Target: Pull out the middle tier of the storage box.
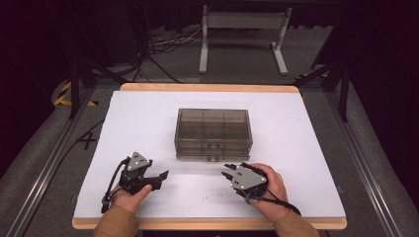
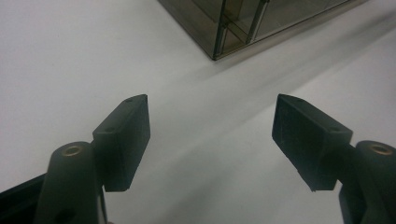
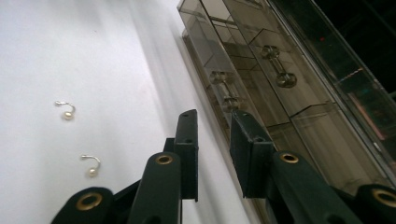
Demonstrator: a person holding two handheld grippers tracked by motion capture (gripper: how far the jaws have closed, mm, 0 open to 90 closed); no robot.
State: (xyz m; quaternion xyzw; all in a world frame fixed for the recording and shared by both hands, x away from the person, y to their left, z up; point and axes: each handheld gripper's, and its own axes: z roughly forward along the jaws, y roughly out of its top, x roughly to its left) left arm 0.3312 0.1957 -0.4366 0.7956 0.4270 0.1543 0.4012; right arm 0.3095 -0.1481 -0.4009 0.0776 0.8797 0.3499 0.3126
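Drawer box: a smoky see-through plastic drawer box (image 1: pixel 213 133) sits at the middle of the table (image 1: pixel 148 118), its two stacked drawer fronts with small knob handles facing the person.
Left gripper: the left gripper (image 1: pixel 157 177) rests on the sheet at 7 o'clock from the box, jaws spread wide apart with nothing between them; in the left gripper view (image 2: pixel 211 135) the box's near corner lies at 12 o'clock, well apart.
Right gripper: the right gripper (image 1: pixel 227 174) lies at 5 o'clock from the box, just short of its front edge; in the right gripper view (image 3: pixel 214 140) the jaws stand a narrow gap apart, holding nothing.
Earrings: two pearl earrings (image 3: pixel 67 110) with thin hooks lie on the sheet between the hands, near the right gripper.
Open room: bare white sheet left, right and behind the box.
Surfaces: matte white cover, wooden table rim, glossy hard box walls, dull black jaw pads.
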